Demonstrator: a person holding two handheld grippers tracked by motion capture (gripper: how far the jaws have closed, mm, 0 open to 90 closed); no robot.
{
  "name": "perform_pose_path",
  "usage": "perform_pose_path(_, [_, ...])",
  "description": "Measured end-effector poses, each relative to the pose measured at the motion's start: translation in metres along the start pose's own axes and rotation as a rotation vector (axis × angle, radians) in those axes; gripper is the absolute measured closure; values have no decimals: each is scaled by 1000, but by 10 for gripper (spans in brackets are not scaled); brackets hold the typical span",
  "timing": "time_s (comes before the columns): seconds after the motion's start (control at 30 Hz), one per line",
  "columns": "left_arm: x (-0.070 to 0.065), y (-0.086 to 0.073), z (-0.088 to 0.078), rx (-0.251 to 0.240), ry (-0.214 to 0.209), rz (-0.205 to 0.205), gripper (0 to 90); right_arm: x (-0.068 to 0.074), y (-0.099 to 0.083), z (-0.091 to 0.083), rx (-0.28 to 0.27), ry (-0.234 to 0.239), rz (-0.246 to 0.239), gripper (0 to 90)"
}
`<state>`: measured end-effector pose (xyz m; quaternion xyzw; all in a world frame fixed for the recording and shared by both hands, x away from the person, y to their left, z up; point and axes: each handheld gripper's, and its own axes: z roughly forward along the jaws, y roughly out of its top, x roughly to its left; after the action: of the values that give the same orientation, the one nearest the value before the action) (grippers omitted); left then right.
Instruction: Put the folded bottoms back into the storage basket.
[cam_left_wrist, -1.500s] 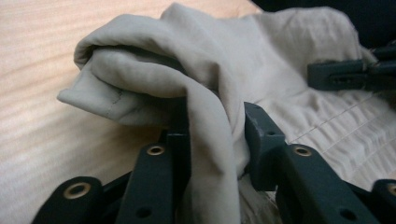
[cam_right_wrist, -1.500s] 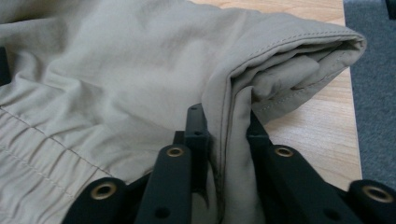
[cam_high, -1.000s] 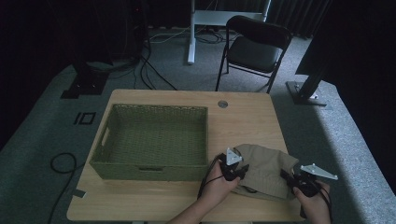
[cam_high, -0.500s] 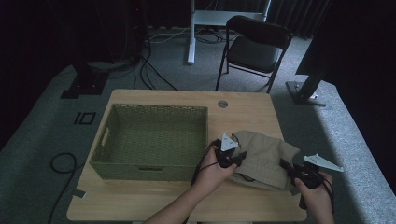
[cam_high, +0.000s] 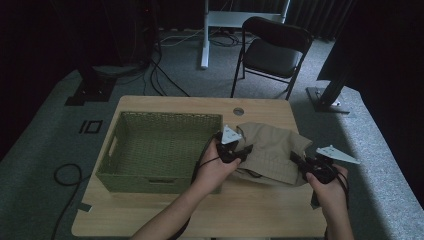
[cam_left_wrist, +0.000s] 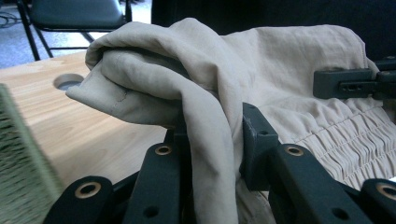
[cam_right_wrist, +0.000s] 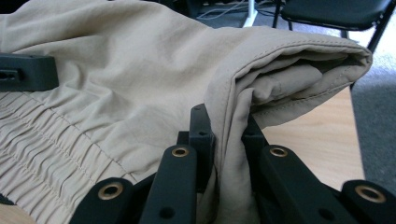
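Note:
A folded beige garment (cam_high: 272, 150) with a gathered waistband hangs just above the right half of the wooden table (cam_high: 165, 220), held at both ends. My left gripper (cam_high: 245, 151) is shut on its left edge; in the left gripper view the cloth (cam_left_wrist: 210, 112) drapes between the two black jaws. My right gripper (cam_high: 296, 161) is shut on its right edge, and the right gripper view has a fold of the garment (cam_right_wrist: 233, 116) pinched between the jaws. Each gripper view also catches the other gripper's jaw against the fabric.
A green woven basket (cam_high: 112, 167) fills the table's left half, close beside my left hand. A round cable hole (cam_high: 238, 111) lies near the far edge. Beyond the table stand a black folding chair (cam_high: 272, 52) and a white desk leg (cam_high: 205, 35).
Both hands have risen and moved away from the near edge, lifting the garment off the table and stretching it between them. Both grips stayed closed.

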<state>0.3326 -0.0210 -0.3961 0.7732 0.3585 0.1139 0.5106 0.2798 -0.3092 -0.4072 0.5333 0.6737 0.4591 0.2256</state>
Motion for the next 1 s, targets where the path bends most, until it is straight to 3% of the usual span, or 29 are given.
perform_pose_path(0.53, [40,10,-38,-46,68,2,730,42,29,28,-21,52,-44,811])
perform_pose_path(1.0, [78,3,-74,-75,118,-38,730,84,47,57,-9,91,-86,811])
